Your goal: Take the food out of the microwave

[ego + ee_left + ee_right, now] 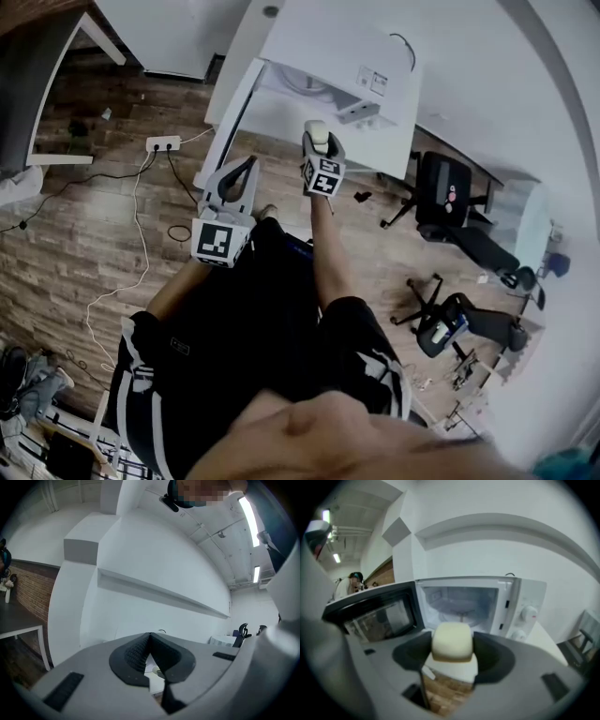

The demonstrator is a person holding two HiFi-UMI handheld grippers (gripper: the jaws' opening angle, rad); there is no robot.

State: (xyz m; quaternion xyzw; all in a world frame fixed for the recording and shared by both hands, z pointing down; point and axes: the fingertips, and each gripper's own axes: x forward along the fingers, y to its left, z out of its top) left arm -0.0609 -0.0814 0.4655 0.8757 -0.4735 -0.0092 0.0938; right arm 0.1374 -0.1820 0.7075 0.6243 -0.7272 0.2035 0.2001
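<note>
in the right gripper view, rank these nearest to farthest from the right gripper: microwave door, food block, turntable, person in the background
1. food block, held in the right gripper
2. microwave door, open, on the left
3. turntable, inside the cavity, centre
4. person, far left background

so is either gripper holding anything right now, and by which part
The right hand-held gripper holds a pale block of food, jaws pressed on its two opposite sides. The left hand-held gripper is shut and empty.
</note>
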